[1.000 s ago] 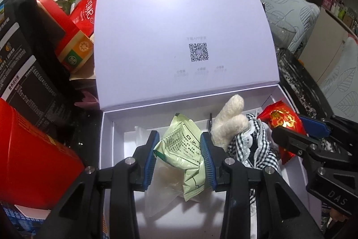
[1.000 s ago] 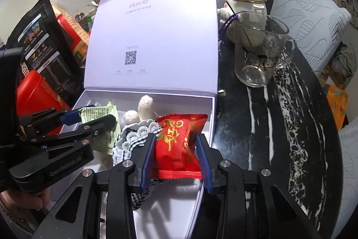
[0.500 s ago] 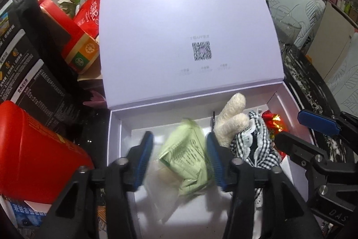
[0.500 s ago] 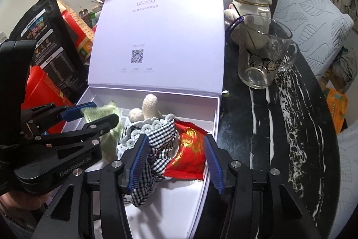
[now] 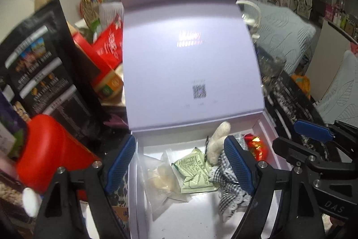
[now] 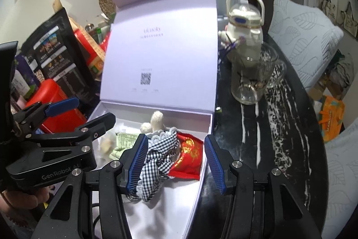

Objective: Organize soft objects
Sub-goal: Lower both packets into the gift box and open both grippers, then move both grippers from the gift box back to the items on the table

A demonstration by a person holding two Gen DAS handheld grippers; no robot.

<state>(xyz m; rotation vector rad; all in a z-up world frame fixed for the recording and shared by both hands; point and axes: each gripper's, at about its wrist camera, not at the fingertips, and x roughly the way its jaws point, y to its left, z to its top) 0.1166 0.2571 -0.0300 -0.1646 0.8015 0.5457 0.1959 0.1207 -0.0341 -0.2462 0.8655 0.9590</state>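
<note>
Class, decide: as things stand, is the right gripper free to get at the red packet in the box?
Probably yes. The right gripper hangs open above the red packet, with nothing covering it except the checked cloth along one edge.

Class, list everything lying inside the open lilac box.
Inside the lilac box: clear bag, green packet, knitted toy, checked cloth, red packet. Anything beneath the cloth is hidden.

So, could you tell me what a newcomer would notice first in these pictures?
The open lilac box, its lid upright, fills the middle. Inside lie a red packet, checked cloth and green packet. The left gripper, opening, and right gripper hover above, holding nothing.
</note>
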